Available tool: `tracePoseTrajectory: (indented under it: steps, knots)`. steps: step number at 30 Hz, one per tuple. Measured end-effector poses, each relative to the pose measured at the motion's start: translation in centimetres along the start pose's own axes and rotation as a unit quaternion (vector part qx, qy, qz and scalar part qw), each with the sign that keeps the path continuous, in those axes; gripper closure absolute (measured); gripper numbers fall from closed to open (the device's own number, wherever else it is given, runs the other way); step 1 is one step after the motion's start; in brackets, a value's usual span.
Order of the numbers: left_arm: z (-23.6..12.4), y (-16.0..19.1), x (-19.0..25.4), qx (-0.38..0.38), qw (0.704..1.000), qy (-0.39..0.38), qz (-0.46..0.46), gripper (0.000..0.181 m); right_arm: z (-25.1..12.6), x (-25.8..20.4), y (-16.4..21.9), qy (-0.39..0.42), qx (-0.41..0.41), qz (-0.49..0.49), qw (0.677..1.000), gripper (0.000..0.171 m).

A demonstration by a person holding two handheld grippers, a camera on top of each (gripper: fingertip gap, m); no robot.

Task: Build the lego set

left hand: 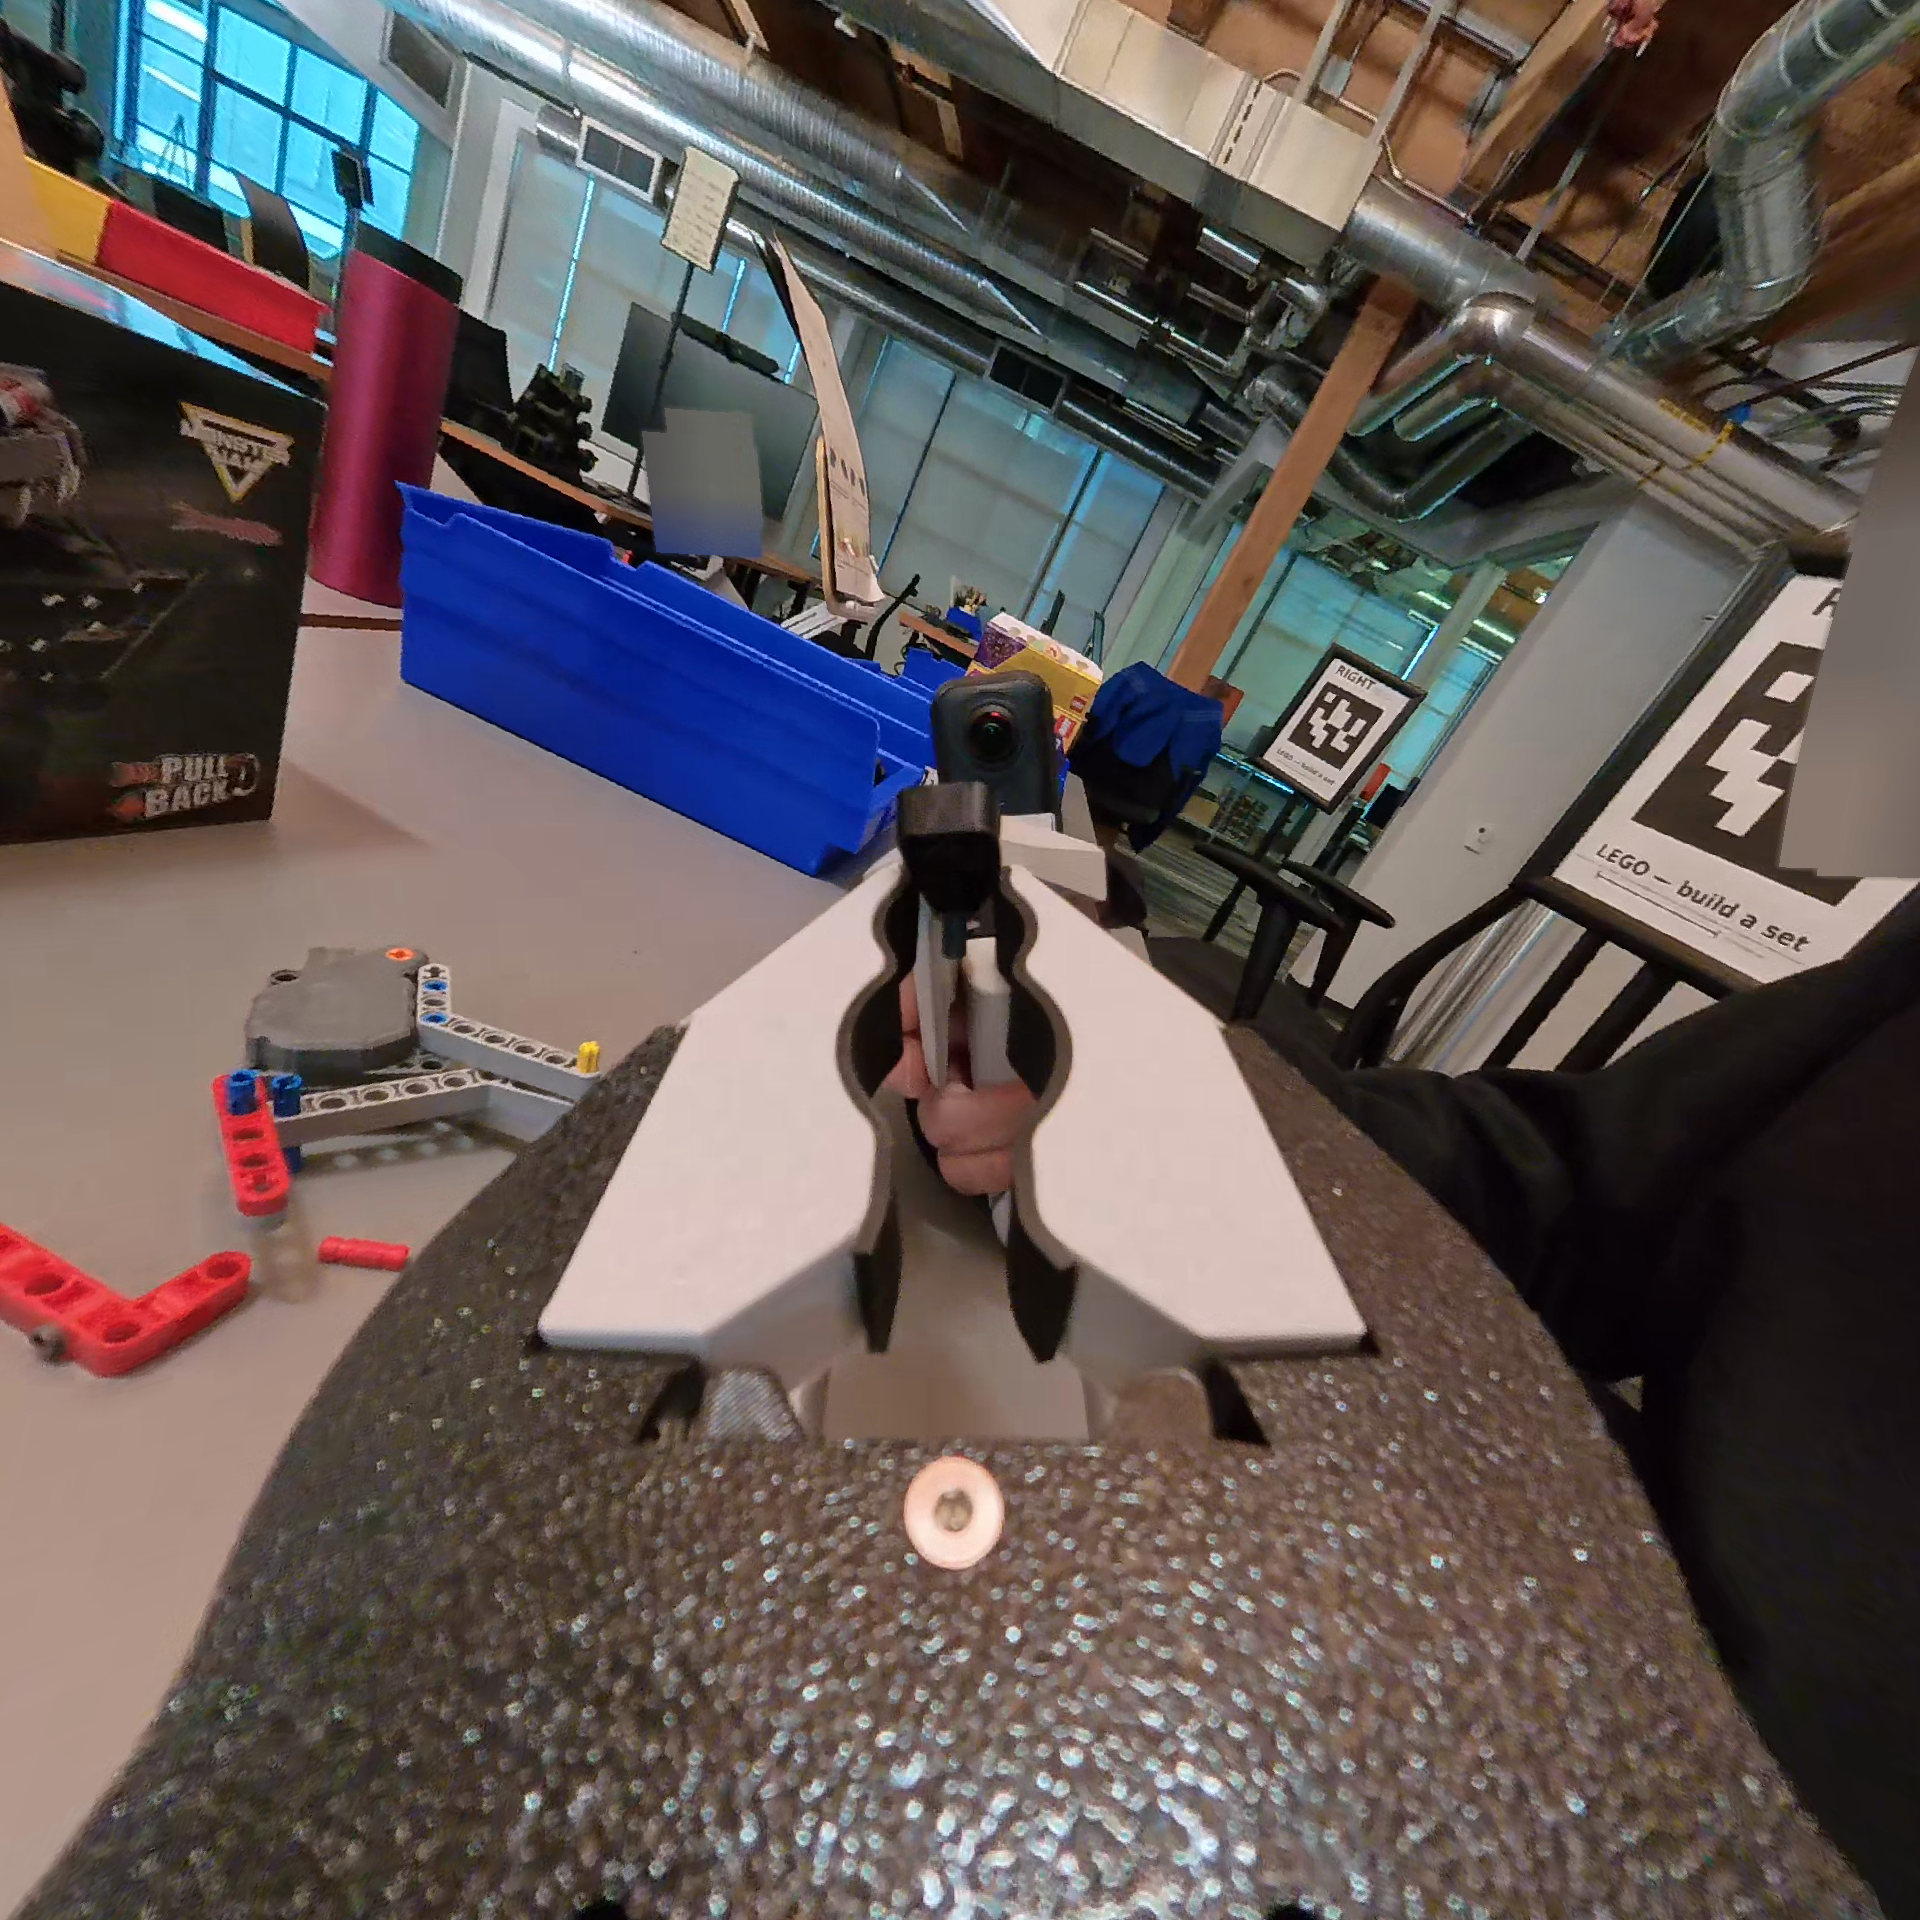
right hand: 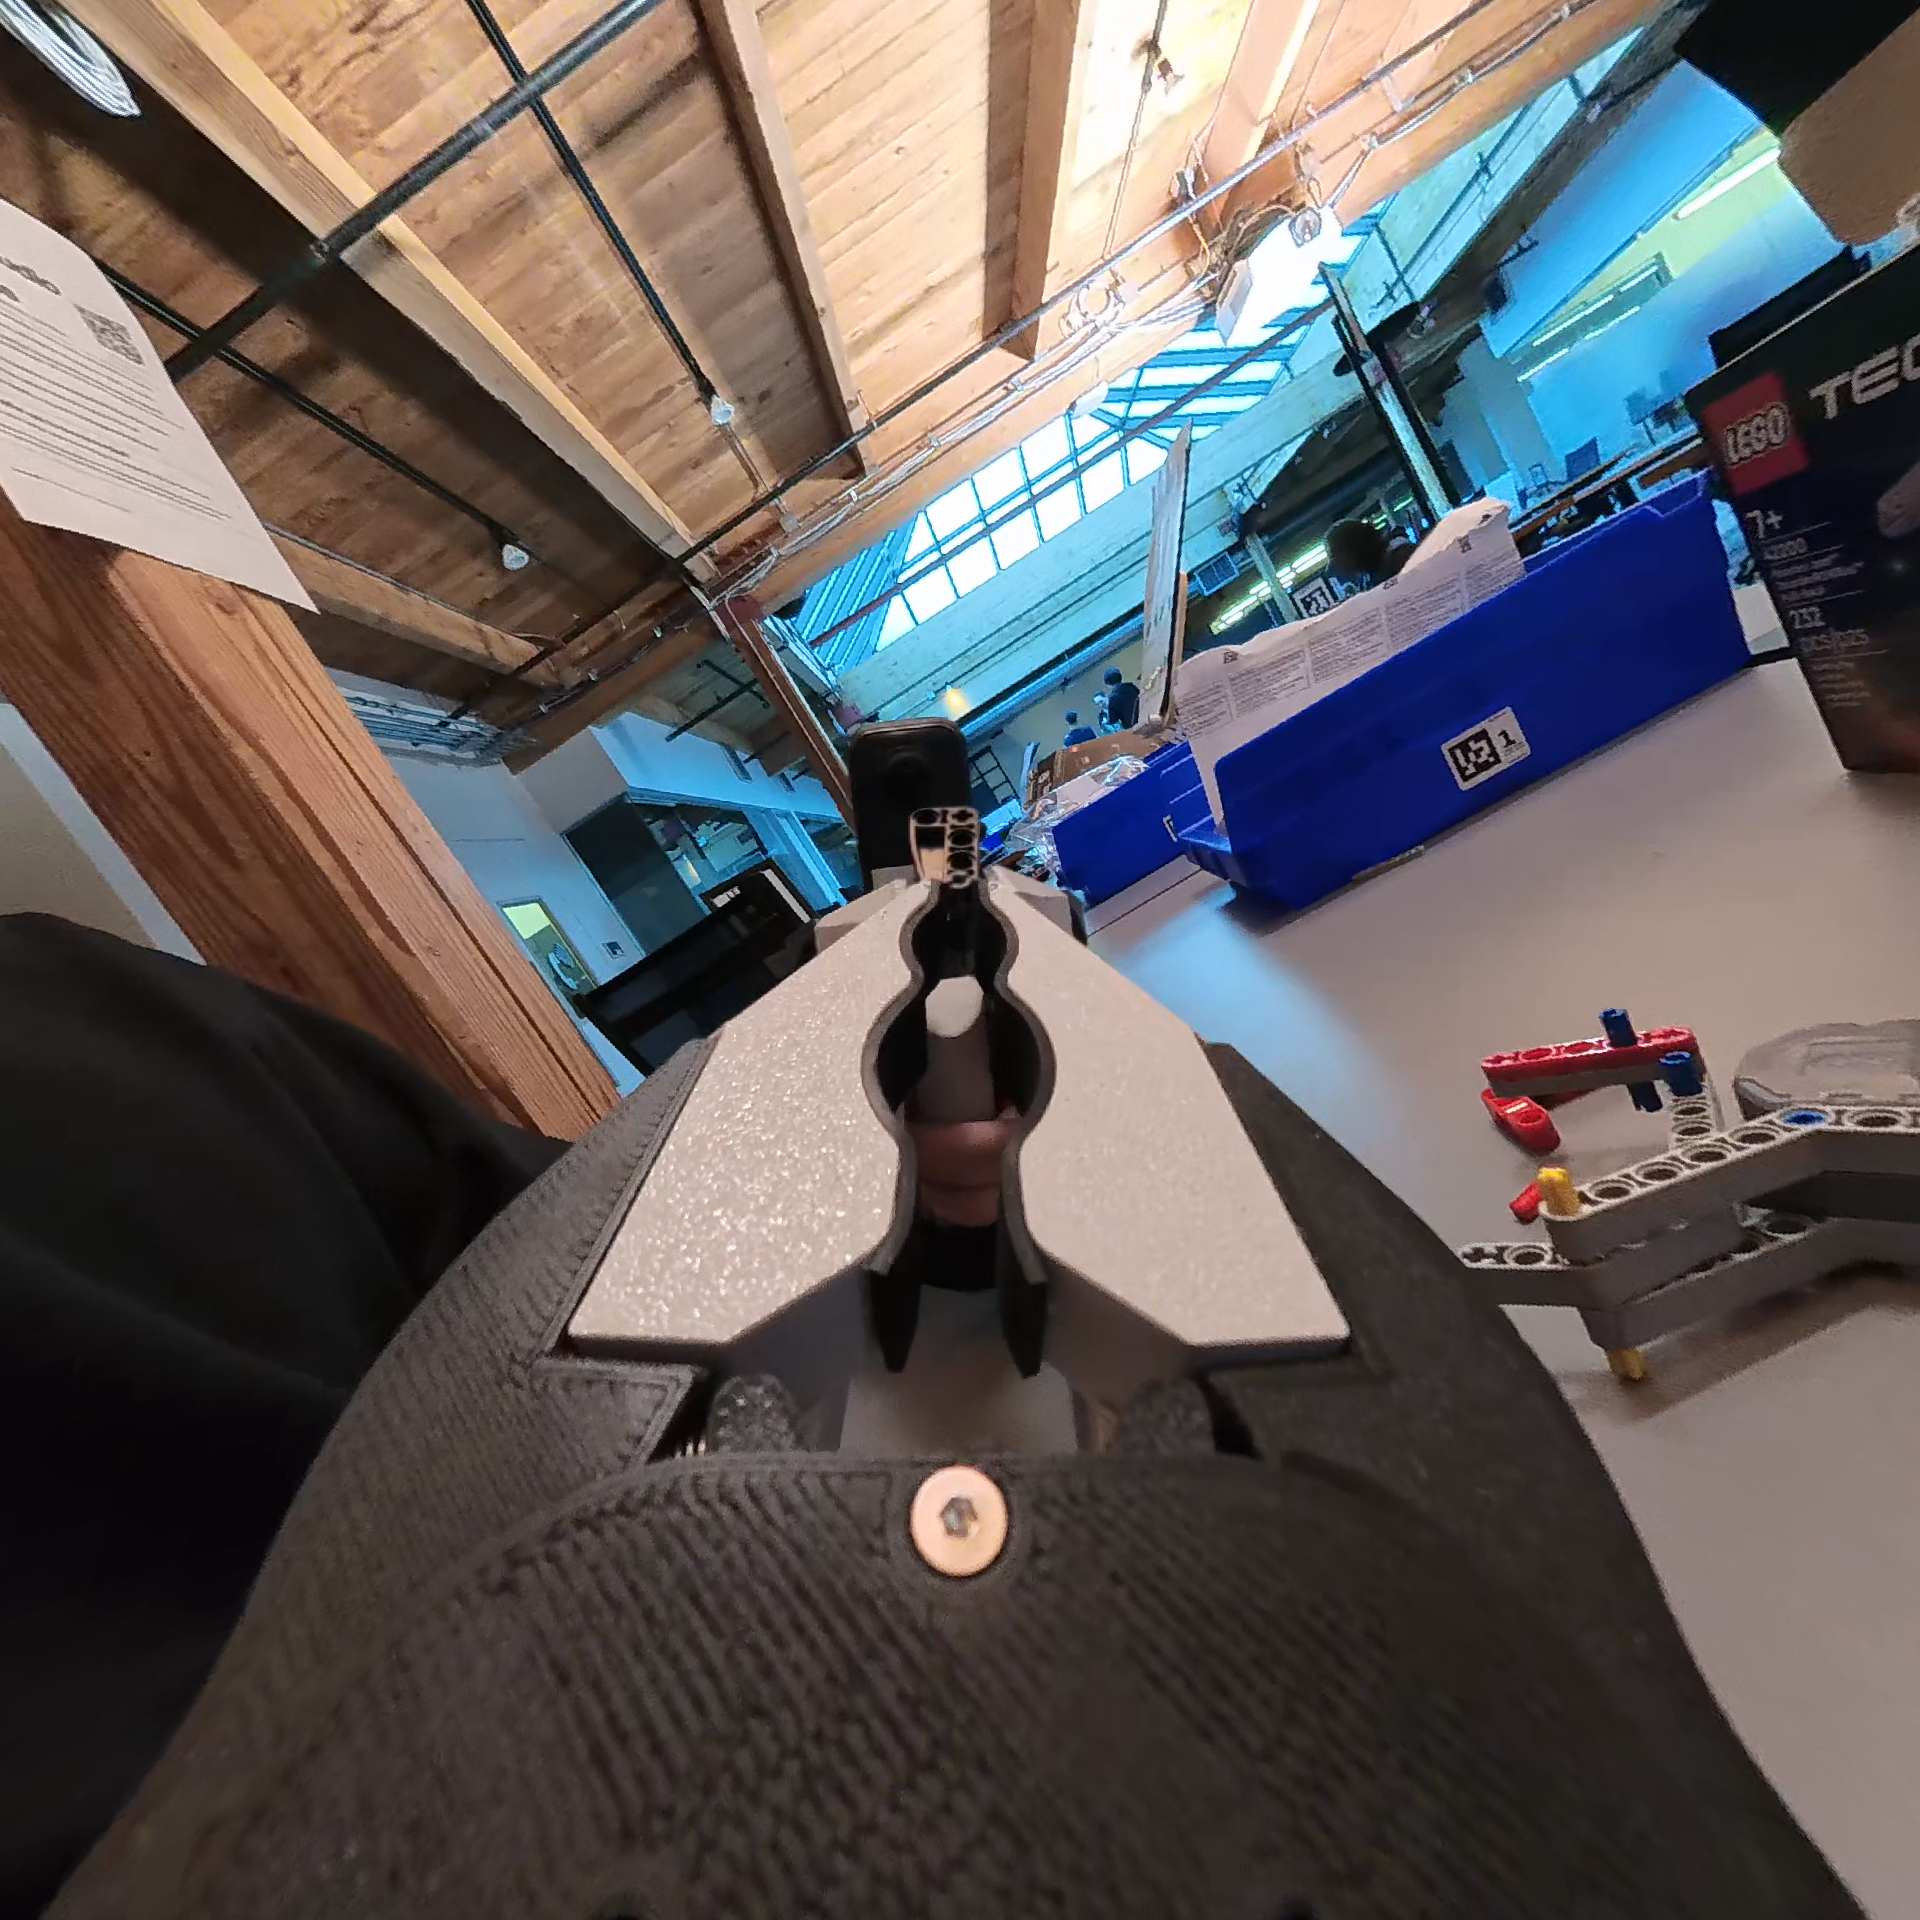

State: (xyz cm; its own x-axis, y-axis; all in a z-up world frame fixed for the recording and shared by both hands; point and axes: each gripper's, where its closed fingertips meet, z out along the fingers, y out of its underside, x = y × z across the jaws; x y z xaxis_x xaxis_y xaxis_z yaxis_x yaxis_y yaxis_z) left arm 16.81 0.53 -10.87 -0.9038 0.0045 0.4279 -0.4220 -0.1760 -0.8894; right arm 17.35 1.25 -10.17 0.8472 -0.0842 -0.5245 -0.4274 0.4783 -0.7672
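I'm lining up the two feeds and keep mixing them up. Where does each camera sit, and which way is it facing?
Left wrist view: rides the left tongs, aimed low across the grey table at the right tongs; a hand and black sleeve show.
Right wrist view: rides the right tongs, aimed back and up at the wooden ceiling; fingers and dark sleeve show.
Shared: black piece pinched between both, grey-red assembly, blue bins.
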Motion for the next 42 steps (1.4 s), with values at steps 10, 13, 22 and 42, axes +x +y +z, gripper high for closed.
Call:
tracePoseTrajectory:
  steps: [10,13,22,42]
  knots:
    - [0.2,0.2,-0.4,-0.007,1.000,-0.012,0.009,0.169,-0.2,0.5,0.0,0.021,-0.006,-0.012,1.000,0.168]
    - [0.1,0.2,-0.4,-0.003,1.000,-0.015,0.013,0.169,-0.2,0.7,-0.2,0.032,0.006,-0.020,0.999,0.168]
    - [0.1,-0.1,-1.1,-0.015,0.997,-0.054,0.057,0.171,0.0,1.0,-0.1,0.037,0.004,-0.007,0.999,0.168]
    - [-0.6,0.8,-1.7,-0.061,0.995,-0.061,0.057,0.180,-0.4,1.2,0.0,0.059,-0.023,-0.040,0.997,0.169]
